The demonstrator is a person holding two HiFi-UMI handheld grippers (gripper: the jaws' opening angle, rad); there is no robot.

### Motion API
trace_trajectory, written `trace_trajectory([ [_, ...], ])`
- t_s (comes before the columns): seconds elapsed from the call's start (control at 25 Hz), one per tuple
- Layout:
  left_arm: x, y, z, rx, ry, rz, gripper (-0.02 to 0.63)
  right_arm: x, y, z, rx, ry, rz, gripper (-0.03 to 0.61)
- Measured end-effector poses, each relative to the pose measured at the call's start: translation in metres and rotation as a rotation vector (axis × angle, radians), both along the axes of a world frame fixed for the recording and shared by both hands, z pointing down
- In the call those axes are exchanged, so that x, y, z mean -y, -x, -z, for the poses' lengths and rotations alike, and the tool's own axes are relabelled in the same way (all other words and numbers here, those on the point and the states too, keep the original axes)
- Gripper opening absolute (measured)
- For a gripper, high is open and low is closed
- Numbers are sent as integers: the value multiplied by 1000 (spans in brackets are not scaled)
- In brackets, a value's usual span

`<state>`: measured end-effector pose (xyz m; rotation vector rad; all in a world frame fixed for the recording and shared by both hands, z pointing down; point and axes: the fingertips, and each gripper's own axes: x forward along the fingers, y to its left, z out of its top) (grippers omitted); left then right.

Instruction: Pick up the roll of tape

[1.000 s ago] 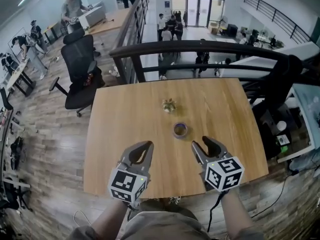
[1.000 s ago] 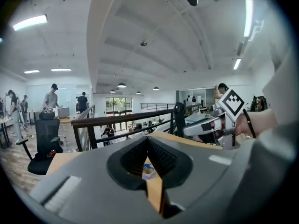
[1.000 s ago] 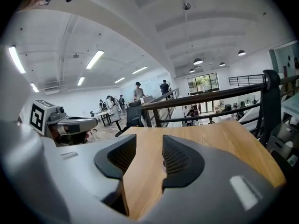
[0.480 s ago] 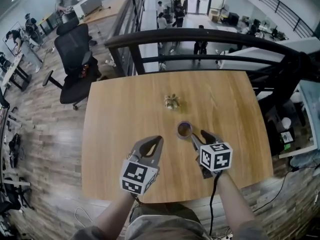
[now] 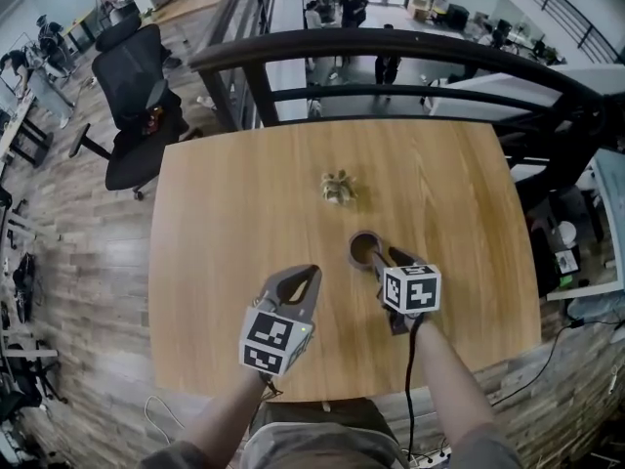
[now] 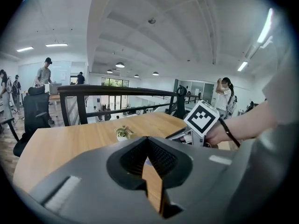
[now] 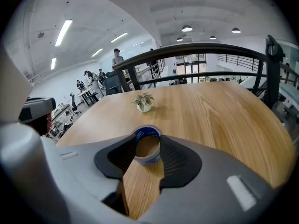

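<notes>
The roll of tape (image 5: pixel 359 249), blue-edged with a brown core, lies flat on the wooden table (image 5: pixel 225 223) right of centre. My right gripper (image 5: pixel 383 254) reaches over it from the near side. In the right gripper view the roll of tape (image 7: pixel 146 135) sits between the two dark pads, which touch its left and right sides, so the right gripper (image 7: pixel 147 148) is shut on it. The roll still rests on the wood. My left gripper (image 5: pixel 311 274) hovers to the left of the roll, its fingertips meeting, with nothing held. The left gripper (image 6: pixel 147 139) shows only table beyond its tips.
A small potted plant (image 5: pixel 337 188) stands on the table just beyond the roll. A dark railing (image 5: pixel 391 66) runs along the table's far edge. A black office chair (image 5: pixel 132 106) stands at the far left. People move about on the floor below.
My right gripper has moved forward to the roll and its jaws have come in against the roll's sides. The left gripper has advanced a little on the left.
</notes>
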<state>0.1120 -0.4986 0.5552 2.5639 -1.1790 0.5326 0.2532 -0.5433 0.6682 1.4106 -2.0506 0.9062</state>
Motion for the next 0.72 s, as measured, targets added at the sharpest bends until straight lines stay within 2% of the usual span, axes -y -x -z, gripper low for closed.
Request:
trace_trajectory([
  [0.24,2,7,-31,8,57,11,2,11,1,-32,-13,49,-18,166],
  [0.52,1,11,-39,8,82,14,2,15,-3,-52,-74,98,-31,156],
  [0.72,-1,16,-39,14,87,19,2,16,-3,-53,-82,98,-44,85],
])
